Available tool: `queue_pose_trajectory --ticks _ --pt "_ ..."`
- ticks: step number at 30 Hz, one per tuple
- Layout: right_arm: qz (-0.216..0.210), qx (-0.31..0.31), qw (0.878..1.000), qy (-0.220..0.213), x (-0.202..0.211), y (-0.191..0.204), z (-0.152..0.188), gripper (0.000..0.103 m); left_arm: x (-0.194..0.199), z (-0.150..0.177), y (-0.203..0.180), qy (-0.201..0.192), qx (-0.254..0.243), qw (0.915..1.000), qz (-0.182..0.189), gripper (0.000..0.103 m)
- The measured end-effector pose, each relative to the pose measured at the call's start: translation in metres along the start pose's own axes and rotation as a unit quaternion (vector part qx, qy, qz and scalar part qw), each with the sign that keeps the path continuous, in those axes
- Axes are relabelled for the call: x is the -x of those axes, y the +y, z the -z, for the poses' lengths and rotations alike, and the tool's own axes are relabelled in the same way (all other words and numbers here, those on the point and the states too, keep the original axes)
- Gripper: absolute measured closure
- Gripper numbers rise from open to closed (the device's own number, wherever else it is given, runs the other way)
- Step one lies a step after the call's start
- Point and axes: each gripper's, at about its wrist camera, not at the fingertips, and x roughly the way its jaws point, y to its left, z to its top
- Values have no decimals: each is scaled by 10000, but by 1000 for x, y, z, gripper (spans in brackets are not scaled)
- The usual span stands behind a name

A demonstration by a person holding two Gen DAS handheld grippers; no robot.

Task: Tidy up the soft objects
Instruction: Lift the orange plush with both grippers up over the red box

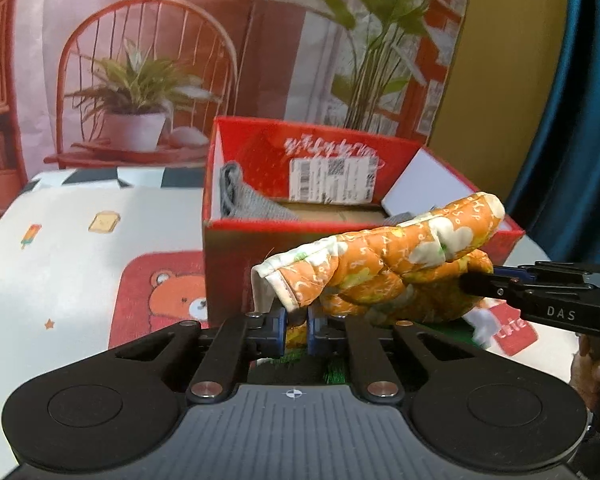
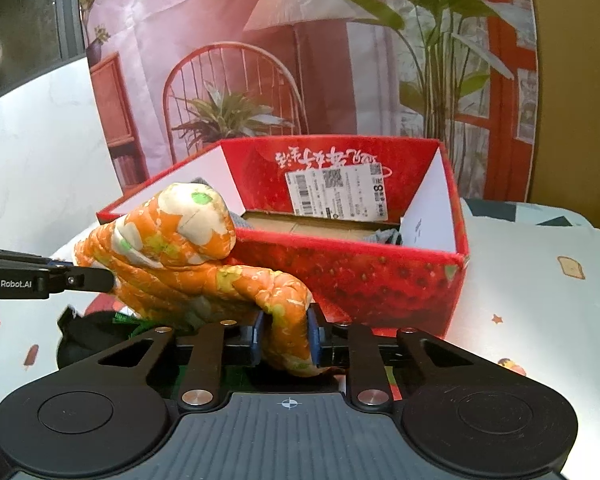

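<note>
Both tools pinch the orange floral quilted oven mitt [image 1: 384, 268]: left gripper [image 1: 297, 330] on its cuff edge, right gripper [image 2: 286, 340] on the other end. Mitt hangs just before the red strawberry-print cardboard box [image 2: 380, 276], long axis along the box's near wall. Step: carry; next, lift over the rim, release inside beside the grey cloth [image 1: 244, 196].

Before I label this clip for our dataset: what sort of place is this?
Probably a staged tabletop set, not a real room: the chair, lamp and plants are printed on a backdrop. A cartoon-print tablecloth covers the table, with a red strawberry box on it.
</note>
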Motion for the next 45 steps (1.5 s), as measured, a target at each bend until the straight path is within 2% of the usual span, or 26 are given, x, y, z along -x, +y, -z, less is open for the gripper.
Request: queue_pose_trajectory --ticks 12,19,22,27,33,39,45 --pt "-282 -75 9969 -733 46 -8 -51 86 47 -53 -21 -989 -336 9945 103 93" --pt "-288 22 9934 -1109 50 -7 -95 88 45 -94 -32 -1469 -626 9871 -79 94" --pt "-129 153 9922 -1232 44 -5 -115 89 34 -110 -33 -1511 -653 9863 -135 94" --pt "-15 96 9936 -1122 23 -10 -135 90 5 -130 -24 -1231 -415 9915 -95 94" --pt "35 -106 9989 -465 -15 -25 -132 90 -46 -128 -14 -334 -305 9990 43 94" --pt "60 -377 9991 189 -51 -36 -110 90 -75 -117 -15 160 -455 9988 108 94" --pt "-44 -875 9936 719 -74 -48 -94 90 -96 -109 -10 626 -542 9964 179 94"
